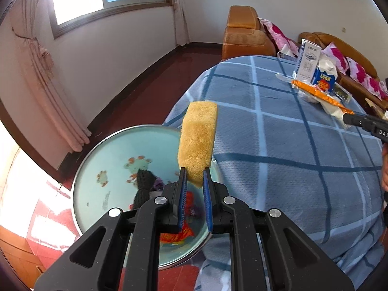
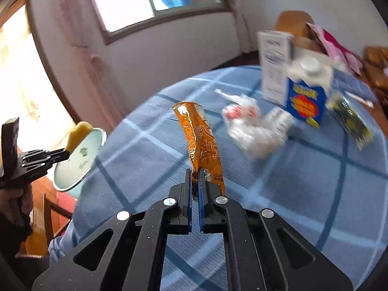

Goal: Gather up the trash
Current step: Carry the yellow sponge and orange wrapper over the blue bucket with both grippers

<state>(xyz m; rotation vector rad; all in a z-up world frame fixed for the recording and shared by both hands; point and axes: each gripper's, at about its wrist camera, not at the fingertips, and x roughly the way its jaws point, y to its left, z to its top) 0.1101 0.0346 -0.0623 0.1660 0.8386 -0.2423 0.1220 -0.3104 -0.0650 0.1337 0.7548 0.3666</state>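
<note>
Trash is split between two places: a few pieces already lie in the pale blue basin (image 1: 104,169) hanging off the table (image 1: 278,145) edge, and the rest sits at the far side of the blue checked cloth. The left claw (image 1: 194,177) is clenched on the lower end of a yellow sponge (image 1: 197,140), which stands up from the pads right over the basin's rim, so I'd judge it is being carried there to be dropped in. Inside the basin I can make out a dark knitted scrap (image 1: 143,186) and a red-orange wrapper (image 1: 184,232).

The right claw (image 2: 195,181) has pinched shut on the near end of a long orange snack wrapper (image 2: 198,140); the wrapper rises stiffly away from the pads, apparently lifted clear of the cloth. Gripping it by one end makes sense, since the flat foil gives little else to catch.

Waiting beyond it are a crumpled clear plastic bag (image 2: 252,131), a blue carton (image 2: 305,99) with a white cap, a tall white box (image 2: 274,65) behind it and a dark green sachet (image 2: 349,121). They are blurred in the right view, so finer detail escapes me.
</note>
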